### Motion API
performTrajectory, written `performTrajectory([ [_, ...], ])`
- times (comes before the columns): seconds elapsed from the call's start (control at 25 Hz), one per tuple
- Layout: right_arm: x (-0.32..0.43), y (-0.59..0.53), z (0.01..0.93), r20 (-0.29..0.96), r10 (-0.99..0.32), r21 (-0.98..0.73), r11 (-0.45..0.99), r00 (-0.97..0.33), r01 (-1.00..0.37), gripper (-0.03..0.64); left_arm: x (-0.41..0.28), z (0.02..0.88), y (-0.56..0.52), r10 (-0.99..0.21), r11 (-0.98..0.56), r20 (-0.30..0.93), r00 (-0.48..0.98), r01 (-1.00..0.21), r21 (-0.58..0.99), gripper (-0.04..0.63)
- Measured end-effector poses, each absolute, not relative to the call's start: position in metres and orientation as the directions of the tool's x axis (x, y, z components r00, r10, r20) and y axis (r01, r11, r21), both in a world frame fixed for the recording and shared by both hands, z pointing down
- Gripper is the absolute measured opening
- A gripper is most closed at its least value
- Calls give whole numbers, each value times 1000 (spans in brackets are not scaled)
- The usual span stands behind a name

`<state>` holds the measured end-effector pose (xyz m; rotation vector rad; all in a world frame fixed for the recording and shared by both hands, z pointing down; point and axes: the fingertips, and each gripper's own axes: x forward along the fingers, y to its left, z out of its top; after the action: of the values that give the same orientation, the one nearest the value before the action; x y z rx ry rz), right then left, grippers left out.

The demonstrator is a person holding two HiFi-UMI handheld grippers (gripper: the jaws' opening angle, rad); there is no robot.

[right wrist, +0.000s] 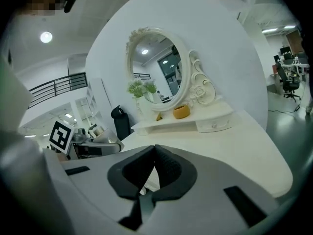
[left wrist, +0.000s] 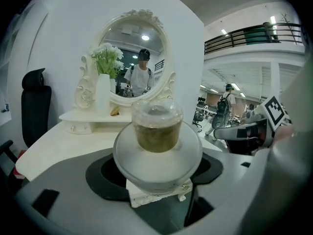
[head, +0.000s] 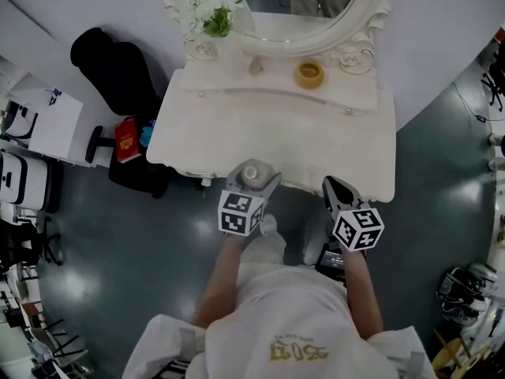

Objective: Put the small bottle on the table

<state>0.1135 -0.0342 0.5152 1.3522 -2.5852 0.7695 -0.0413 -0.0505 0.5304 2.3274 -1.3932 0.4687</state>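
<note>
The small bottle (head: 252,174) is a squat frosted jar with a clear cap and olive liquid. It hangs just over the front edge of the white dressing table (head: 316,144). My left gripper (head: 252,183) is shut on the small bottle (left wrist: 157,141), one dark pad on each side of its round body. To the right, my right gripper (head: 338,189) sits at the table's front edge. Its jaws are shut with nothing between them. In the right gripper view its own fingertips (right wrist: 155,153) meet over the tabletop (right wrist: 230,136).
At the back of the table stand an oval mirror (head: 276,10), a white vase with flowers (head: 213,14), a yellow bowl (head: 309,74) and a small shell-like piece (head: 256,66). A black chair (head: 117,69) and a red book (head: 126,139) are to the table's left.
</note>
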Motion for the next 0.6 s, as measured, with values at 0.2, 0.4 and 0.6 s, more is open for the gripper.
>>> performTrajectory([
  [0.2, 88, -68, 519, 351, -747, -373, 441, -565, -816, 14, -68, 539, -88, -738, -452, 479, 476, -875, 172, 347],
  [0.4, 66, -94, 522, 365, -754, -362, 426, -546, -829, 12, -86, 544, -119, -720, -476, 481, 500, -860, 183, 347],
  [0.6, 47, -115, 520, 365, -770, -348, 409, -523, -844, 12, -104, 548, -143, -704, -494, 481, 522, -847, 195, 347],
])
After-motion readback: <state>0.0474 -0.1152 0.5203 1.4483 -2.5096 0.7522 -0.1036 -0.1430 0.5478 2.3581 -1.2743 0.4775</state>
